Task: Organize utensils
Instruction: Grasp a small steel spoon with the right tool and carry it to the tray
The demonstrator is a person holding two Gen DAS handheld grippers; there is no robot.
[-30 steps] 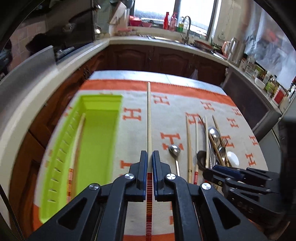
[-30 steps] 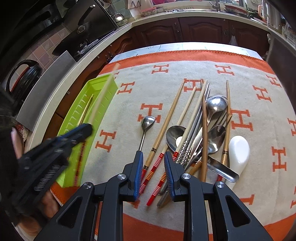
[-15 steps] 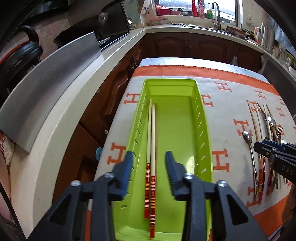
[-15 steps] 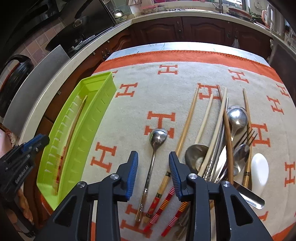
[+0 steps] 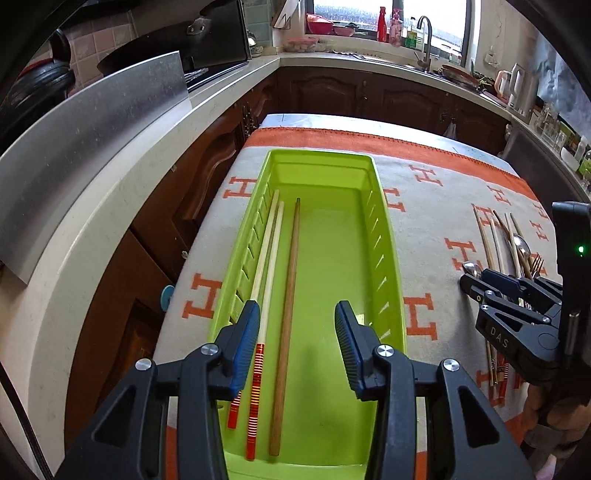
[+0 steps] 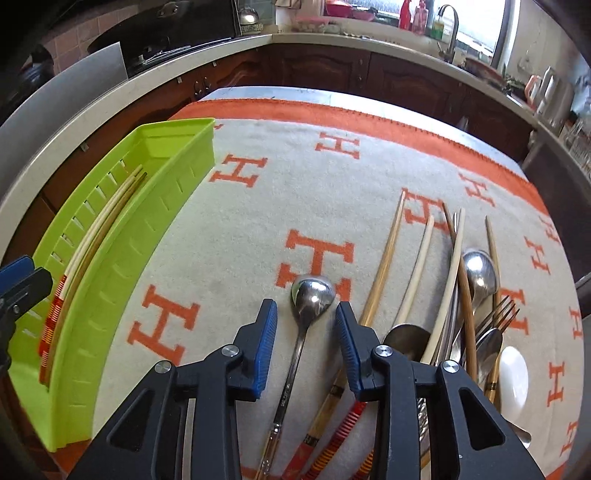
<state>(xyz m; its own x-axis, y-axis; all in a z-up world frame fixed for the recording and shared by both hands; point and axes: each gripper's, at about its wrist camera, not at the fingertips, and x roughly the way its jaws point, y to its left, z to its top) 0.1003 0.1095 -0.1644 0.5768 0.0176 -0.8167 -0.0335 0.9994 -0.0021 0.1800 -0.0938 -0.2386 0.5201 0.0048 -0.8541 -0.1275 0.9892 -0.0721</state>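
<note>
Lime-green tray [image 5: 384, 236], cream cloth [image 6: 258, 236] with orange H's and orange border, pale chopsticks [image 5: 267, 251] with red-striped ends, plain brown chopstick [image 5: 290, 295], silver spoon [image 6: 312, 295], white spoon [image 6: 513, 373].

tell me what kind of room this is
Most likely a home kitchen: a curved chrome sink tap stands under the window, dark wooden cabinet doors run below a pale stone countertop, and a white electric kettle sits on it.

Orange-bordered cloth [image 6: 258, 206], kitchen counter [image 5: 122, 206], tap [image 5: 424, 33], kettle [image 5: 511, 86].
</note>
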